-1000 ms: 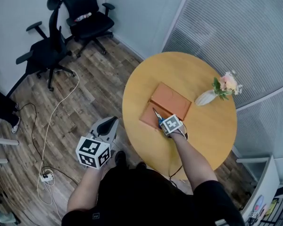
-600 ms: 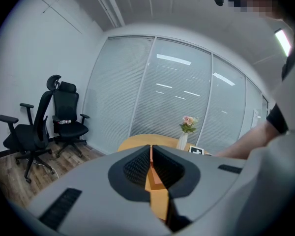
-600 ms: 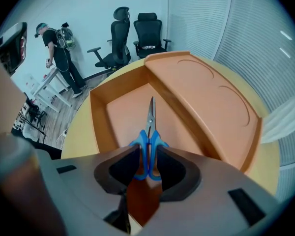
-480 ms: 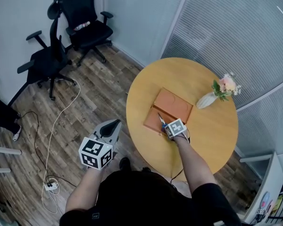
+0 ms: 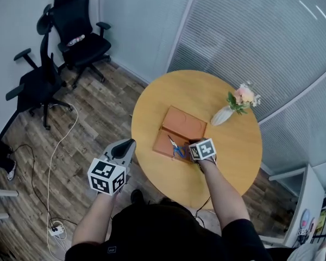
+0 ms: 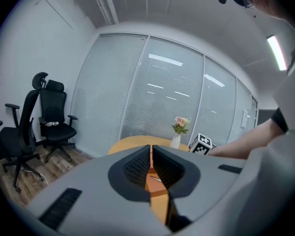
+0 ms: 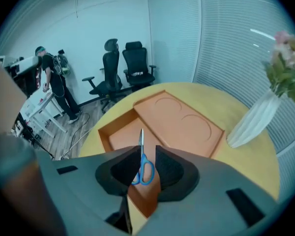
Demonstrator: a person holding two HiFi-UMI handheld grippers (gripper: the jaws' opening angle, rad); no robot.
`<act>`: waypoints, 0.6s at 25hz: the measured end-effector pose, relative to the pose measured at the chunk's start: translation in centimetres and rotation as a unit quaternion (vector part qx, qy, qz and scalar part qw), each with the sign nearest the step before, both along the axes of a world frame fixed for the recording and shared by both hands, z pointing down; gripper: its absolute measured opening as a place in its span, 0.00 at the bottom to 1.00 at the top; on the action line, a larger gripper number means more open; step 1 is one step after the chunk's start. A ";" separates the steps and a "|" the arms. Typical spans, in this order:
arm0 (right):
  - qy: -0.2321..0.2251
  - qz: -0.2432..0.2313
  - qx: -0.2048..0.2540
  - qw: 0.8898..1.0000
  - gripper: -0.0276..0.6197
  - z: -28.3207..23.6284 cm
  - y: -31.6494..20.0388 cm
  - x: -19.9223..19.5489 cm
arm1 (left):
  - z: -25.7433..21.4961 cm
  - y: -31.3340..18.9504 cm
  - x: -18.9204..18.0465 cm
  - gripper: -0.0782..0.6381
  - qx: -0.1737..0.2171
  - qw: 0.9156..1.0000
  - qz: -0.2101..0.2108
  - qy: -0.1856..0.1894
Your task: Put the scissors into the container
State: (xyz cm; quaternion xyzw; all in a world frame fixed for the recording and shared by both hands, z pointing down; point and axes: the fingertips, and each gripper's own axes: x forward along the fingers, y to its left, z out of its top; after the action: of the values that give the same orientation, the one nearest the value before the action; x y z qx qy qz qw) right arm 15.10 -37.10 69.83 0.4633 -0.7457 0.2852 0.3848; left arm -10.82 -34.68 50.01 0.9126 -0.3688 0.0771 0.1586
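Small scissors (image 5: 174, 145) with blue handles (image 7: 143, 168) sit between the jaws of my right gripper (image 5: 185, 148), blade pointing away over the orange container (image 5: 162, 145). The right gripper (image 7: 147, 155) is shut on the handles and tilts down above the container's open compartment (image 7: 119, 137). The flat orange lid (image 7: 179, 119) with two round dents lies beside that compartment. My left gripper (image 5: 130, 144) hangs off the table's left edge over the floor. In its own view the left gripper (image 6: 151, 155) is shut on nothing.
The round wooden table (image 5: 231, 159) carries a white vase of flowers (image 5: 223, 115) at its far right, near my right gripper's side (image 7: 250, 124). Two black office chairs (image 5: 76, 37) and a white cable (image 5: 54, 162) are on the wood floor. A person (image 7: 51, 77) stands far off.
The right gripper has swung slightly left and dipped over the container's open half, still holding the scissors. The left gripper stays beside the table. The head view has shifted.
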 end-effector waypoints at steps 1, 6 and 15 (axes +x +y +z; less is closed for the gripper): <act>-0.009 0.005 0.018 1.000 0.19 -1.3 -0.2 0.5 | -0.2 -0.3 0.7 0.14 0.003 1.000 0.005 -0.001; -0.042 0.007 0.107 0.993 0.17 -8.1 -0.6 2.8 | -2.9 -1.4 4.5 0.14 0.029 0.999 0.022 -0.009; -0.085 -0.058 0.258 0.961 0.14 -20.7 1.0 5.4 | -9.5 -2.4 12.2 0.14 0.079 0.996 0.037 0.000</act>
State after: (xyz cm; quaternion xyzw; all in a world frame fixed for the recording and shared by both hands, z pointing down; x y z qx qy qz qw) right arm 20.46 -36.14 49.16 0.4768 -0.8494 0.0992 0.2032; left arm 1.37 -37.09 40.48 0.9355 -0.3393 0.0532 0.0831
